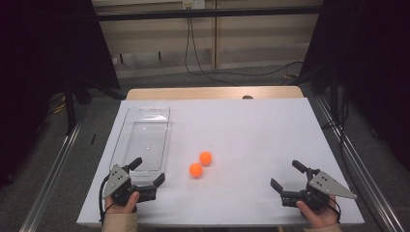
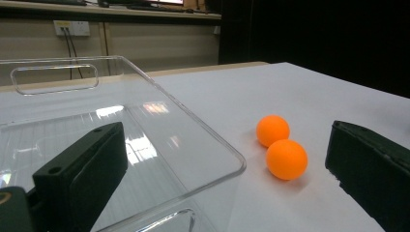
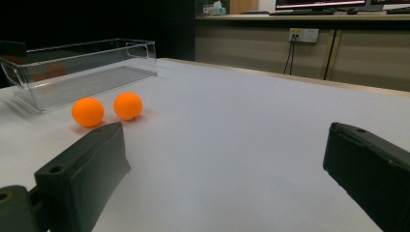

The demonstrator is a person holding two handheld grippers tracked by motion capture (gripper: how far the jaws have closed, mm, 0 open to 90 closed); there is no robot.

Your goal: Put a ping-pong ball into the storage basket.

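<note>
Left hand-held gripper: the left hand-held gripper [image 1: 147, 171] sits at the lower left of the high view, held by a hand [image 1: 122, 203] at the bottom edge; its two black jaws stand wide apart with nothing between them, one jaw over the near end of the tray.
Right hand-held gripper: the right hand-held gripper [image 1: 286, 175] is at the lower right of the high view, held by the other hand [image 1: 316, 215]; its jaws are spread wide and hold nothing.
Orange balls: two small round orange balls lie on the white-covered table [image 1: 251, 135] just below the middle of the high view, side by side and touching or nearly so. The nearer orange ball [image 1: 196, 169] [image 2: 286, 159] [image 3: 88, 112] is lower and to the left, the farther orange ball [image 1: 206, 158] [image 2: 272, 130] [image 3: 128, 106] up and to the right. Both rest between the two grippers, closer to the left one.
Tray: a clear rectangular plastic tray [image 1: 126, 126] [image 2: 203, 133] [image 3: 29, 82] with cut-out handles lies lengthwise at the left of the table, just left of the balls and apart from them.
Left gripper view: the balls show right of centre, beside the tray's near corner.
Right gripper view: the balls show at the left, in front of the tray.
</note>
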